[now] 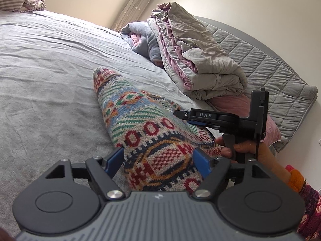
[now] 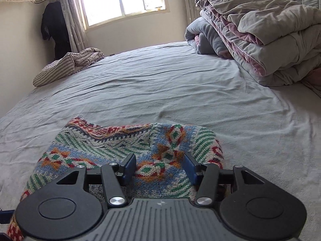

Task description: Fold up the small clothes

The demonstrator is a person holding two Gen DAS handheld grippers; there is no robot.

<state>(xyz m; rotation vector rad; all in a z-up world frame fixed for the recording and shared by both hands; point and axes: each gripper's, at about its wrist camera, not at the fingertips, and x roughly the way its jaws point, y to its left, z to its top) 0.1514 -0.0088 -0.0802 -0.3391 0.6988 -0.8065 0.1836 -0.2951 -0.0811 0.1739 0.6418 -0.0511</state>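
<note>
A small knitted sweater (image 1: 140,124) with red, green, blue and orange patterns lies on the grey bed sheet (image 1: 46,76). My left gripper (image 1: 159,160) is open, its blue pads on either side of a raised fold of the sweater. My right gripper (image 1: 180,116) shows from the side at the right, over the sweater's far edge. In the right wrist view the sweater (image 2: 112,146) lies partly folded under my right gripper (image 2: 159,168), which is open just above the knit.
A folded grey and pink duvet (image 1: 200,56) and a grey blanket (image 1: 140,40) are stacked by the quilted headboard (image 1: 260,64). A striped cloth (image 2: 68,64) lies at the bed's far corner. A window (image 2: 122,0) and curtains stand behind.
</note>
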